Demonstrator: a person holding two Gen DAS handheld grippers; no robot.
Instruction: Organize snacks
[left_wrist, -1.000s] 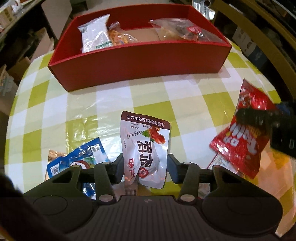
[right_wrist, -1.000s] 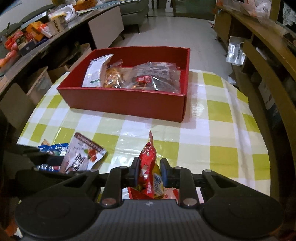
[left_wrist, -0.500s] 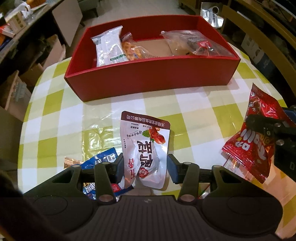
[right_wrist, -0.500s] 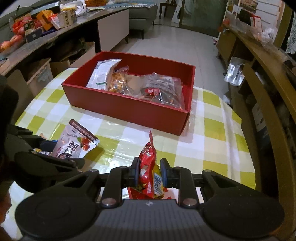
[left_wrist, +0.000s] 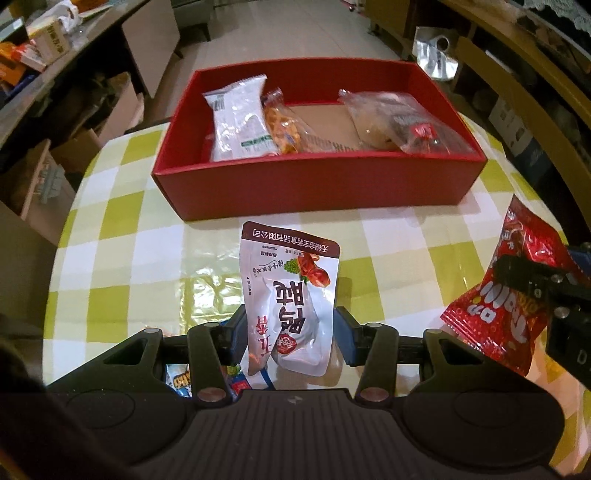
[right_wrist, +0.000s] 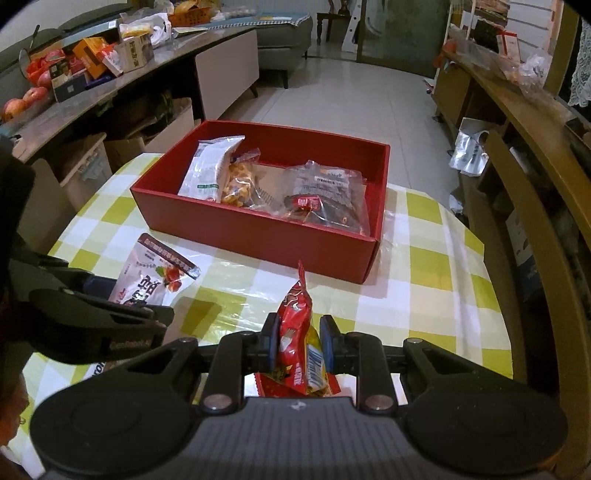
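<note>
Both packets have climbed since a second ago, and the red box (left_wrist: 314, 184) now sits lower and fuller in our two views, so we're carrying toward it. Our left gripper (left_wrist: 289, 332) is clenched on the white pouch (left_wrist: 290, 291) at its lower half, printed face up, which leaves the top edge free to lead over the near wall. Our right gripper (right_wrist: 298, 345) pinches the red snack bag (right_wrist: 297, 339) edge-on, upright, so it looks thin from our right camera and broad from our left; that narrow profile should slip in easily.

Count with us: three packets already lie inside the box, a white wrapper (left_wrist: 240, 118) on the left, an orange snack pack (left_wrist: 282, 125) beside it, and a clear bag (left_wrist: 399, 125) on the right, with bare cardboard floor showing between them, likely our landing spot. Two more are in the air, one per gripper. Down on the checked tablecloth (left_wrist: 122, 236) at least one blue packet (left_wrist: 177, 380) peeks out under our left gripper; more may be hidden.
</note>
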